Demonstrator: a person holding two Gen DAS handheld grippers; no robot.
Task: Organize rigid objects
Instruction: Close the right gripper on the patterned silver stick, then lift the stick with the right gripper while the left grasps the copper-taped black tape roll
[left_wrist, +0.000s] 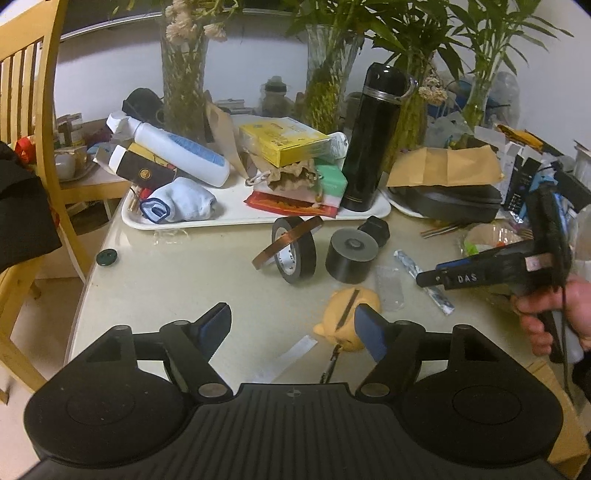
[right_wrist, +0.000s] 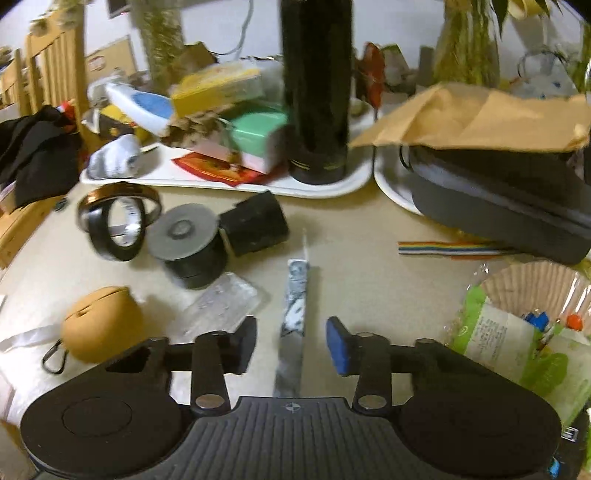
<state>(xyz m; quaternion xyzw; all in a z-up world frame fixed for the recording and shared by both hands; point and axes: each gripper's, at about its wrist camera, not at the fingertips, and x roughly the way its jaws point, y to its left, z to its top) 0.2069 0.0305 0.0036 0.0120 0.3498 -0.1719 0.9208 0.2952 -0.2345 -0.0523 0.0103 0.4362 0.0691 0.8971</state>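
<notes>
My left gripper (left_wrist: 291, 328) is open and empty above the beige table; its right finger overlaps a yellow pouch (left_wrist: 345, 314). Beyond it stand a black tape roll (left_wrist: 295, 254) with a thin brown tape ring (left_wrist: 288, 240) leaning on it, a grey-topped black cylinder (left_wrist: 351, 254) and a small black block (left_wrist: 375, 229). My right gripper (right_wrist: 291, 343) is open, its fingers on either side of a long patterned stick (right_wrist: 295, 295) lying on the table. The right gripper also shows in the left wrist view (left_wrist: 491, 269), held in a hand. A clear plastic case (right_wrist: 221, 302) lies left of the stick.
A white tray (left_wrist: 177, 221) at the back holds a black flask (left_wrist: 373, 140), a yellow box (left_wrist: 284, 140), a white bottle (left_wrist: 177, 147) and a sock. A black case (right_wrist: 498, 192) under brown paper sits on the right. A wooden chair (left_wrist: 37, 110) stands left. Vases line the wall.
</notes>
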